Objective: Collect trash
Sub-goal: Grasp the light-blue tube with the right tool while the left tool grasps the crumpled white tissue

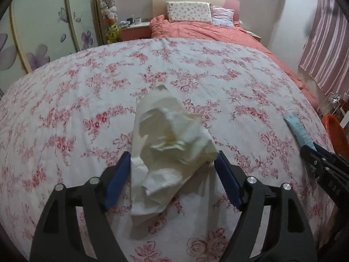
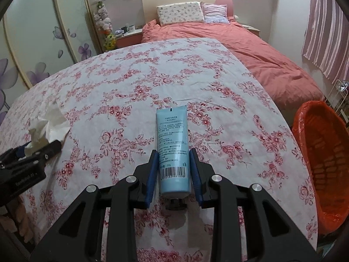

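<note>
Two grippers work over a floral sheet. Low in the right wrist view, the right gripper is clamped on a pale blue tube, its black cap toward the camera; a barcode and a small "30g" mark can be read, while the rest of the print is too small to make out. An orange bin stands at the right edge. In the left wrist view, the left gripper has its jaws spread wide around a crumpled tissue in the frame's centre; whether the pads touch it cannot be told. "DAS" shows on the right gripper's body at the lower right there.
</note>
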`<state>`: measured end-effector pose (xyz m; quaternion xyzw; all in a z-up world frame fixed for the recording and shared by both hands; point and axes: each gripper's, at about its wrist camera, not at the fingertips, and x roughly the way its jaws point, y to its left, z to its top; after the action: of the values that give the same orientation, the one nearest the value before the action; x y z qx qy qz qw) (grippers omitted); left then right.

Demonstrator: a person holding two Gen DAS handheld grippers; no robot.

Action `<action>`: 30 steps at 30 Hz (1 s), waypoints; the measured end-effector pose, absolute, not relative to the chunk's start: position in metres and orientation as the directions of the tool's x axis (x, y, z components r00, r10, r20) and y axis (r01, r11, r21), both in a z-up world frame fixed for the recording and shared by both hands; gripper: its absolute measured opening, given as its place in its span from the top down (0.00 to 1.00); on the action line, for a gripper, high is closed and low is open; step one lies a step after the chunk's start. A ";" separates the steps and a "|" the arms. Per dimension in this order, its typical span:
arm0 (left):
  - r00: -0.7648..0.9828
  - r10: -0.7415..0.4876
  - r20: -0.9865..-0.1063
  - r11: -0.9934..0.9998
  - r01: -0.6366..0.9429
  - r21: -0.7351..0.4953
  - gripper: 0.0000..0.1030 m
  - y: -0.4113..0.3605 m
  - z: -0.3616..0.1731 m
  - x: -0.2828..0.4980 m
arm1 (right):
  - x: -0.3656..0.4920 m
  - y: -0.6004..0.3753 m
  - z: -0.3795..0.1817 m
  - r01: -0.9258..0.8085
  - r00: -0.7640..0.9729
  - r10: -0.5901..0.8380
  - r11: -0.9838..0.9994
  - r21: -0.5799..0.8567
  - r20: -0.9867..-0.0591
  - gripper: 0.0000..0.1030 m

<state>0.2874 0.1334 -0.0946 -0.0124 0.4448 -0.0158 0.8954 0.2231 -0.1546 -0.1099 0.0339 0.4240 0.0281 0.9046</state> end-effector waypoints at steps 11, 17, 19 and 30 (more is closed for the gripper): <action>0.602 -0.033 -0.798 0.999 0.007 -0.036 0.27 0.134 -0.096 0.289 | 0.224 -0.156 -0.112 -0.023 0.639 0.090 0.995 0.098 -0.764 0.71; 0.611 -0.061 -0.790 0.997 -0.002 -0.079 0.29 0.142 -0.094 0.286 | 0.222 -0.154 -0.112 -0.018 0.639 0.083 0.996 0.093 -0.765 0.71; 0.611 -0.065 -0.789 0.997 -0.002 -0.083 0.29 0.142 -0.094 0.286 | 0.222 -0.154 -0.112 -0.019 0.639 0.084 0.995 0.093 -0.765 0.71; 0.626 -0.109 -0.772 0.988 -0.017 -0.153 0.32 0.152 -0.092 0.284 | 0.222 -0.154 -0.112 -0.019 0.638 0.073 0.997 0.079 -0.767 0.71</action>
<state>0.2835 0.1518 -0.0925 -0.0729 0.4315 -0.0258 0.8988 0.2223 -0.1537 -0.1118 0.0316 0.4246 0.0254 0.9045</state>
